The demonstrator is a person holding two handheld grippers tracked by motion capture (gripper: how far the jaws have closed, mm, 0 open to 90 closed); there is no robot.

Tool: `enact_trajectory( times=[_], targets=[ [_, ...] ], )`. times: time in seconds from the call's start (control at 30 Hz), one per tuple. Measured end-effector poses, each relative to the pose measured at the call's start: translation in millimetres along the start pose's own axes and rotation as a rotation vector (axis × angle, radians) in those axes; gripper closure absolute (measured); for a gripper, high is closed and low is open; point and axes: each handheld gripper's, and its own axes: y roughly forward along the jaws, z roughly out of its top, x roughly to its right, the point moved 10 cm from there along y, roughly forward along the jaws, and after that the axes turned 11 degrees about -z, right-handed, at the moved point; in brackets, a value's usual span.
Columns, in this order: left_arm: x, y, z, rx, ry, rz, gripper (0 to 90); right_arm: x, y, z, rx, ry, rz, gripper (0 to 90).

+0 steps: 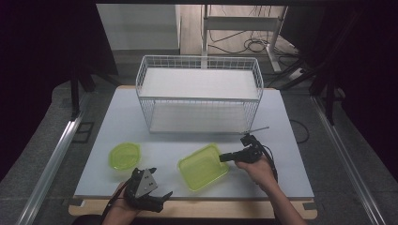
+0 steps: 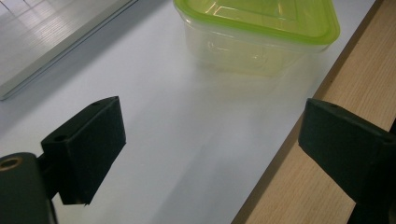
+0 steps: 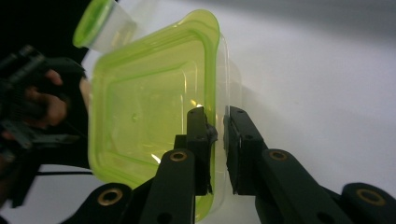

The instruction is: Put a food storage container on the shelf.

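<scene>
The right gripper (image 3: 215,135) pinches the box (image 1: 203,166) by its lidded rim, tilting it on the table (image 1: 291,154); light, thin, slippery plastic, best gripped there; the left gripper (image 1: 151,194) gapes, empty.

Dim room, bright white table (image 1: 141,117), dark vignetted corners, soft close-up blur

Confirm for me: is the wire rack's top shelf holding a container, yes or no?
No: in the high view the wire rack has bare shelves, while the square container and round container are on the table.
</scene>
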Motion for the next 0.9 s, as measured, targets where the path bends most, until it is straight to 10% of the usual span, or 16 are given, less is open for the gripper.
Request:
enact_trajectory(
  times=[0.9],
  targets=[
    [-0.3, -2.1, 2.7, 0.042, -0.041, -0.024, 7.1, -7.6, -39.4, 24.7, 0.140, 0.042, 0.058, 81.3]
  ],
)
